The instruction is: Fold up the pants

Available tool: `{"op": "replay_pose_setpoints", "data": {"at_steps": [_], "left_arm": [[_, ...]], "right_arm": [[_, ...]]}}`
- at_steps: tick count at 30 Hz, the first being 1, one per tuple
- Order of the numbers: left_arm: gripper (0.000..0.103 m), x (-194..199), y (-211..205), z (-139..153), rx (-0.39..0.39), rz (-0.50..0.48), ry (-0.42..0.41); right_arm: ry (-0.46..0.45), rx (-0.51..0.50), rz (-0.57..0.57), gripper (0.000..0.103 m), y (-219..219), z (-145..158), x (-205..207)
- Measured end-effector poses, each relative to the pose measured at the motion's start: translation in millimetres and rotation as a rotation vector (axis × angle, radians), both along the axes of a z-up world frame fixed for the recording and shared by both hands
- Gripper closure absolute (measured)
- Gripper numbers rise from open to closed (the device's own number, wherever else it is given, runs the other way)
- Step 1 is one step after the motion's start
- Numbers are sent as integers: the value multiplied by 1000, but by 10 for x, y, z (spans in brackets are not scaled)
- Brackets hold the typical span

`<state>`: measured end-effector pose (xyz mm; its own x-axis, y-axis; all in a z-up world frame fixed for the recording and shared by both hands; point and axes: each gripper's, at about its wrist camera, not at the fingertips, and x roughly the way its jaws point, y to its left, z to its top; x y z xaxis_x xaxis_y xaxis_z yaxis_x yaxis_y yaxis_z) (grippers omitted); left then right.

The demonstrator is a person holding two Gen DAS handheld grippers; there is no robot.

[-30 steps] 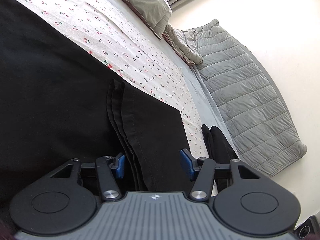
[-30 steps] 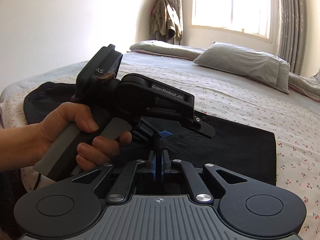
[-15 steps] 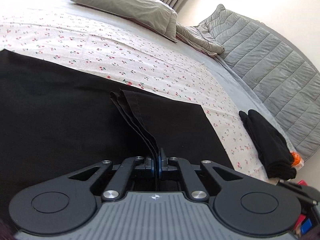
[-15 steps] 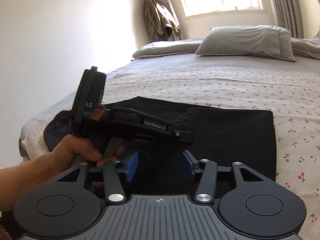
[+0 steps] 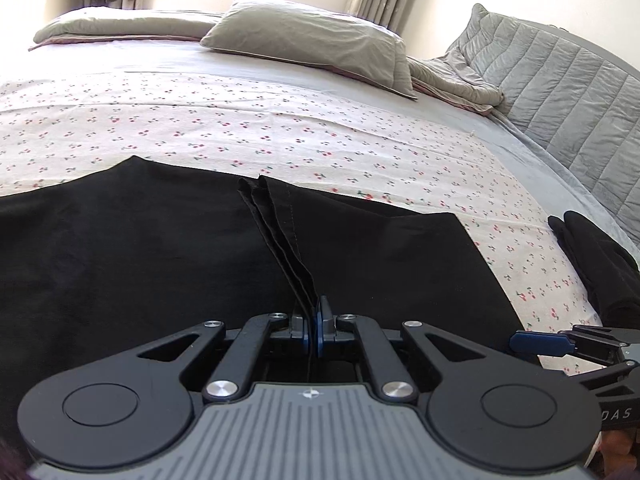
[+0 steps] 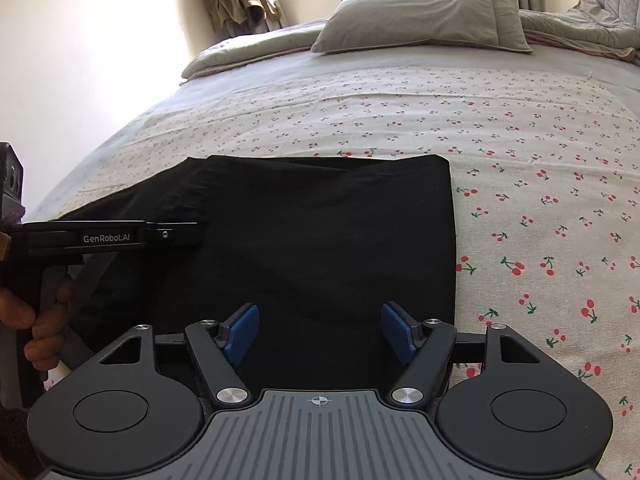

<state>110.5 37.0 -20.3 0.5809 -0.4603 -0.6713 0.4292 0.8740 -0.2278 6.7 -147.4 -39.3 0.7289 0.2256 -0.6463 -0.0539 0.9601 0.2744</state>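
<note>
Black pants (image 5: pixel 140 256) lie flat on the cherry-print bed sheet, and show in the right wrist view (image 6: pixel 320 232) too. My left gripper (image 5: pixel 314 326) is shut on the pants' layered hem edge, which runs up from its pads as a raised ridge (image 5: pixel 276 232). It also shows in the right wrist view (image 6: pixel 172 234), at the left, held by a hand. My right gripper (image 6: pixel 318 334) is open and empty just above the pants' near right part. One of its blue pads shows in the left wrist view (image 5: pixel 540 342).
A folded black garment (image 5: pixel 596 264) lies at the bed's right edge. Grey pillows (image 5: pixel 312 40) and a quilted grey blanket (image 5: pixel 560 68) lie at the far end. The cherry-print sheet (image 6: pixel 540 200) extends to the right of the pants.
My left gripper closed on the hem edge and holds it. My right gripper opened, let go and swung right, so the left gripper now sits at its left edge.
</note>
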Motion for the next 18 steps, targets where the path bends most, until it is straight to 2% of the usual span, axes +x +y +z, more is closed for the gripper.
{"op": "replay_pose_setpoints", "data": {"at_steps": [2, 8, 13, 16, 18], "left_arm": [[99, 26, 98, -6, 20, 28, -1], [99, 57, 548, -42, 77, 121, -16], [99, 106, 981, -27, 82, 181, -28], [99, 112, 1202, -1, 44, 196, -21], [99, 107, 1322, 39, 50, 199, -40]], "right_arm": [[1, 4, 12, 30, 80, 12, 56], [4, 6, 51, 29, 299, 21, 202], [11, 6, 78, 29, 458, -6, 314], [12, 4, 93, 29, 539, -19, 361], [11, 4, 104, 29, 578, -21, 379]]}}
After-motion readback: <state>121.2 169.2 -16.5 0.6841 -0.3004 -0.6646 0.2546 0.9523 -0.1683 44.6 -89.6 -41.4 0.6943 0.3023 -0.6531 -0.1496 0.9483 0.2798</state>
